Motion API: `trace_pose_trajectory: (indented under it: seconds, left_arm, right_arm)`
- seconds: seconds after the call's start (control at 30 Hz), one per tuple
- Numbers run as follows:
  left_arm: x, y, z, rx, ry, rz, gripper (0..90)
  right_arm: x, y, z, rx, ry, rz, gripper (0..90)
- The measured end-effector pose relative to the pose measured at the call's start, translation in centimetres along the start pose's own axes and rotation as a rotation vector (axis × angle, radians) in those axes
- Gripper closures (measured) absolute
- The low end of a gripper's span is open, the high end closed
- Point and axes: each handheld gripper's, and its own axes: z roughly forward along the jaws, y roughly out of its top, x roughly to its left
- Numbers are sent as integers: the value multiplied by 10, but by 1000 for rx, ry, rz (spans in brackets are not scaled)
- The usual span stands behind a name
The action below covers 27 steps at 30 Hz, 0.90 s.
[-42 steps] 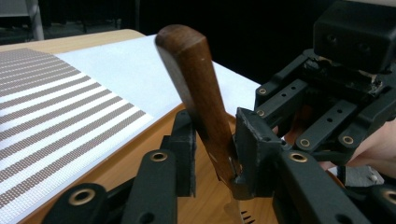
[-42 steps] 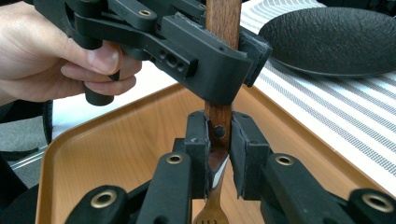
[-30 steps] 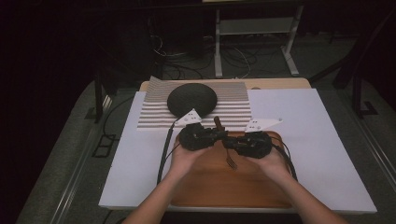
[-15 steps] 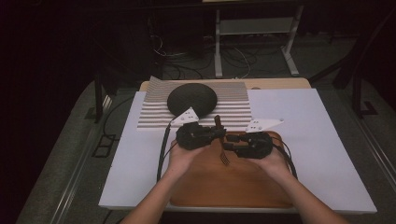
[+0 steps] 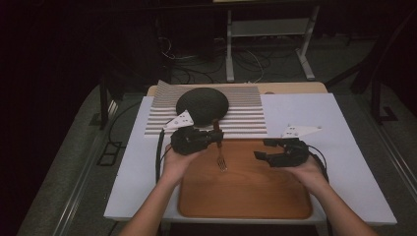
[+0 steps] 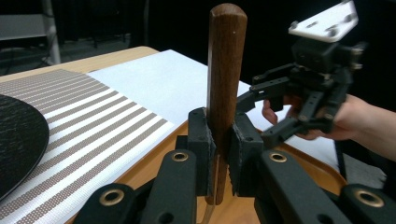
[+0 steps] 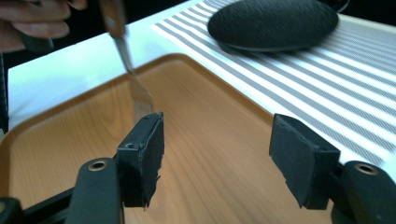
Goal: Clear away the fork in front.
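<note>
A fork with a brown wooden handle hangs tines down over the wooden tray. My left gripper is shut on the handle, with both pads pressed on it after closing a little tighter. My right gripper hovers over the tray's right part, apart from the fork. Its jaws have just been opening and nothing is between them. In the right gripper view the fork's tines hang just beyond the left pad. The left gripper view shows the right gripper farther off, held by a hand.
A dark domed round object lies on a striped mat behind the tray. Tray and mat rest on a white sheet over the table. Cables and a metal frame stand on the dark floor beyond.
The right gripper has opened and drawn away to the right from the fork. The left gripper has kept the fork and shifted slightly left.
</note>
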Motion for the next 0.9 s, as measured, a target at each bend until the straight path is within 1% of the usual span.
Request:
trace_pose_trajectory:
  seconds: [0.03, 0.07, 0.1, 0.17, 0.2, 0.27, 0.33, 0.37, 0.4, 0.43, 0.47, 0.53, 0.57, 0.6, 0.63, 0.67, 0.7, 0.77, 0.8, 0.87, 0.9]
  left_arm:
    - [1, 0, -3, 0, 1, 0, 807]
    - [3, 1, -9, 2, -6, 2, 807]
    - [3, 1, -9, 2, -6, 2, 807]
    - [4, 1, -15, 1, -13, 8, 806]
    - [6, 1, -21, 3, -17, 9, 806]
    - [7, 1, -24, 6, -22, 9, 805]
    - [9, 1, -29, 15, -28, 6, 804]
    - [10, 1, -31, 20, -31, 5, 804]
    - [11, 1, -33, 25, -29, 6, 804]
    - [12, 1, -37, 32, -31, 3, 804]
    - [12, 1, -37, 32, -31, 3, 804]
    - [12, 0, -43, 43, -33, 6, 804]
    - [12, 0, -43, 43, -33, 6, 804]
    - [12, 0, -45, 48, -32, 8, 804]
    - [12, 0, -47, 51, -32, 7, 804]
    - [12, -1, -52, 54, -30, 5, 803]
    - [12, -1, -52, 54, -30, 5, 803]
    - [12, -3, -58, 56, -29, 1, 803]
    - [11, -4, -60, 59, -29, -2, 803]
    - [11, -6, -65, 63, -31, -10, 803]
    - [10, -8, -67, 66, -35, -15, 803]
  right_arm:
    - [0, 0, 0, 0, 0, 0, 344]
    - [-5, -7, -7, 4, -22, -1, 332]
    - [-5, -7, -7, 4, -22, -1, 332]
    - [-8, -13, -14, 6, -30, 4, 303]
    - [-10, -18, -20, 9, -43, 6, 280]
    - [-11, -20, -23, 3, -49, 8, 268]
    - [-14, -25, -28, 9, -55, 16, 227]
    - [-15, -31, -33, 9, -60, 17, 200]
    - [-15, -31, -33, 9, -60, 17, 200]
    - [-17, -38, -38, 14, -74, 20, 167]
    - [-17, -38, -38, 14, -74, 20, 167]
    - [-19, -47, -46, 11, -94, 27, 140]
    - [-19, -47, -46, 11, -94, 27, 140]
    - [-20, -53, -51, 15, -118, 27, 130]
    - [-20, -53, -51, 15, -118, 27, 130]
    - [-22, -58, -56, 17, -139, 33, 113]
    - [-22, -58, -56, 17, -139, 33, 113]
    - [-22, -64, -60, 19, -149, 44, 106]
    - [-23, -68, -64, 22, -155, 47, 90]
    - [-23, -70, -65, 25, -155, 48, 83]
    - [-23, -72, -66, 30, -160, 44, 59]
